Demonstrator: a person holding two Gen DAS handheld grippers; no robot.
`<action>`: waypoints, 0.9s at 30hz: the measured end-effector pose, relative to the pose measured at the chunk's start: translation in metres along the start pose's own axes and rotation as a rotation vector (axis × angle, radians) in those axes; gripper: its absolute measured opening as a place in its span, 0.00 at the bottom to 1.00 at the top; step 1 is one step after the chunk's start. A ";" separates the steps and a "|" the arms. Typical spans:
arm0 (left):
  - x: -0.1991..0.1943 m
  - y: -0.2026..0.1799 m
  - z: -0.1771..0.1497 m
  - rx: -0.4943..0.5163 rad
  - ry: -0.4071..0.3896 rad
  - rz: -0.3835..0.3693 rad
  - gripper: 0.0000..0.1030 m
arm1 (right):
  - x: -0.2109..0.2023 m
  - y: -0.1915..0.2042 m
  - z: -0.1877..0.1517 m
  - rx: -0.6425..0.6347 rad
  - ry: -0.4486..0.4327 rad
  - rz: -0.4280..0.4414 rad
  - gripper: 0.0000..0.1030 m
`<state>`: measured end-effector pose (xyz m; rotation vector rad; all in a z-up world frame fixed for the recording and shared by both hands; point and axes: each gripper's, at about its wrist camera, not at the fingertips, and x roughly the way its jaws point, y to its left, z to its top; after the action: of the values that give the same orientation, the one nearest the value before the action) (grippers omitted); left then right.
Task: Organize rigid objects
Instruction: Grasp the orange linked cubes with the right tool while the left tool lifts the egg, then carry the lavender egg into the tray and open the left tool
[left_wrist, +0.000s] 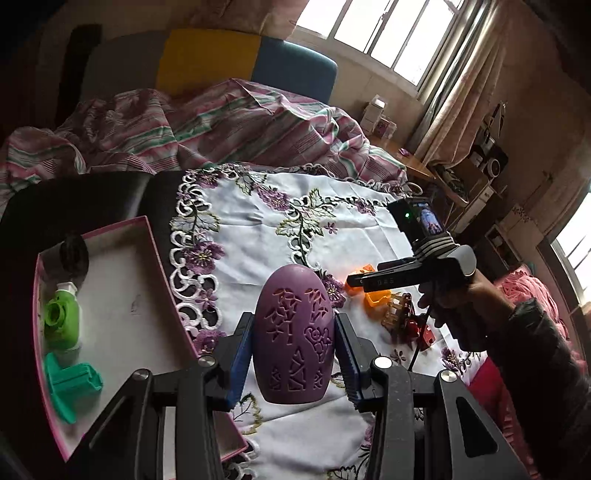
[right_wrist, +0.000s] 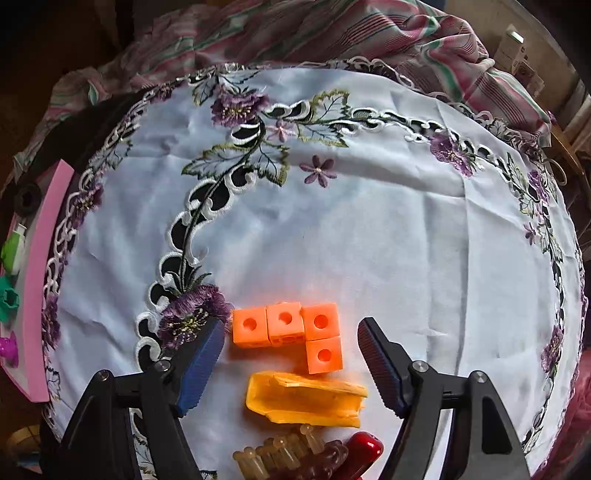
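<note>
My left gripper (left_wrist: 294, 345) is shut on a purple egg-shaped object (left_wrist: 294, 336) with carved patterns and holds it above the white embroidered cloth (left_wrist: 258, 221), just right of the pink-rimmed box (left_wrist: 147, 236). The box holds a green piece (left_wrist: 61, 319), a teal piece (left_wrist: 72, 382) and a black cylinder (left_wrist: 74, 254). My right gripper (right_wrist: 291, 363) is open over an orange L-shaped block of cubes (right_wrist: 291, 328) and an orange-yellow scoop-like piece (right_wrist: 306, 400). A translucent amber clip (right_wrist: 273, 452) and a red piece (right_wrist: 364, 450) lie just below them.
The cloth (right_wrist: 369, 221) covers a table beside a bed with a striped quilt (left_wrist: 221, 122). The pink box (right_wrist: 40, 277) sits at the cloth's left edge. My right gripper shows in the left wrist view (left_wrist: 369, 280) held by a hand.
</note>
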<state>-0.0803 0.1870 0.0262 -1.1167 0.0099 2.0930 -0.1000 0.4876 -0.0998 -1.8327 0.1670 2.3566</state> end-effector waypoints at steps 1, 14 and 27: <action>-0.006 0.004 0.000 -0.005 -0.009 0.006 0.42 | 0.004 0.000 0.001 0.003 0.010 -0.007 0.74; -0.072 0.101 -0.056 -0.187 -0.061 0.201 0.42 | -0.032 0.067 -0.018 -0.042 -0.150 0.090 0.59; -0.084 0.139 -0.104 -0.346 -0.073 0.234 0.42 | -0.009 0.130 -0.051 -0.161 -0.152 0.043 0.58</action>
<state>-0.0639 0.0011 -0.0222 -1.2902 -0.2783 2.4065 -0.0740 0.3505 -0.1047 -1.7215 -0.0013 2.5960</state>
